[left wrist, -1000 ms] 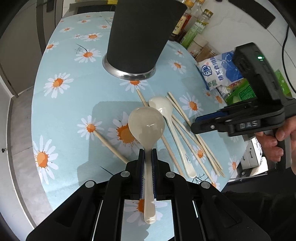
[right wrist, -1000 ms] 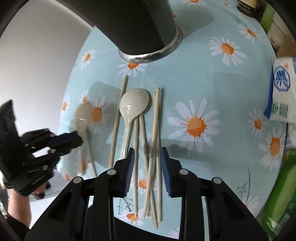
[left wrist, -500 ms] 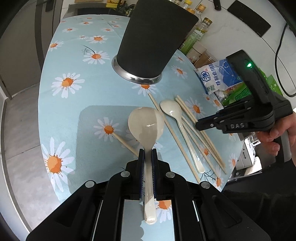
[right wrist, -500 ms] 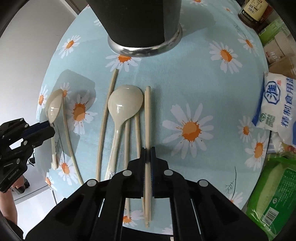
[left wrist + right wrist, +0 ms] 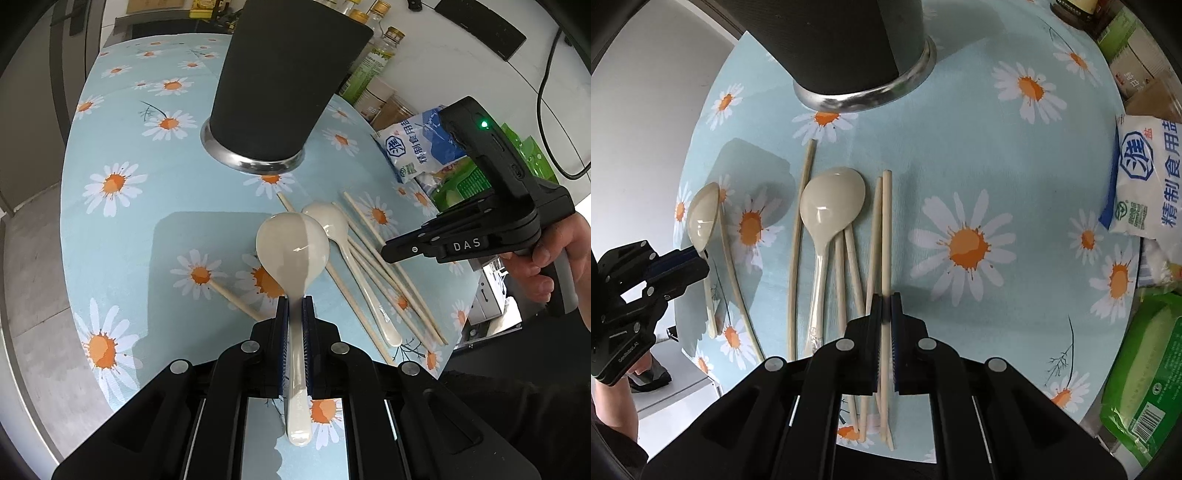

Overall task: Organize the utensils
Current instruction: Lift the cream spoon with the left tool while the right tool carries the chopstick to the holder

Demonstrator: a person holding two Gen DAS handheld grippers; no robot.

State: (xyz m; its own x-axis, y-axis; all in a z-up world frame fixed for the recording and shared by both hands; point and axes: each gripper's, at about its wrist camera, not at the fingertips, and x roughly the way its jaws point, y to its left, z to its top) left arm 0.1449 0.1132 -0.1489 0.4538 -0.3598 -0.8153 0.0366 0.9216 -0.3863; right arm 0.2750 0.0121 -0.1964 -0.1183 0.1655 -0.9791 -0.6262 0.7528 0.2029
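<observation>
spoon point(image 5: 291, 251): glossy cream plastic | chopsticks point(image 5: 885, 236): matt pale wood | holder point(image 5: 280, 81): matt black, shiny metal base

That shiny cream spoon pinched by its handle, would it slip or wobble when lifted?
The spoon looks glossy, so it may slide between the left hand-held gripper pads. It looks rigid, unlikely to flop. The big bowl sticks out beyond the grip, so it might tip downward.

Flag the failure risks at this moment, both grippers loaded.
1. The left gripper pinches the spoon at its thin neck; the heavy bowl could pivot or slip.
2. The right gripper holds one chopstick close beside others; lifting may drag a neighbour.
3. Both must reach the black holder; they could collide.
</observation>
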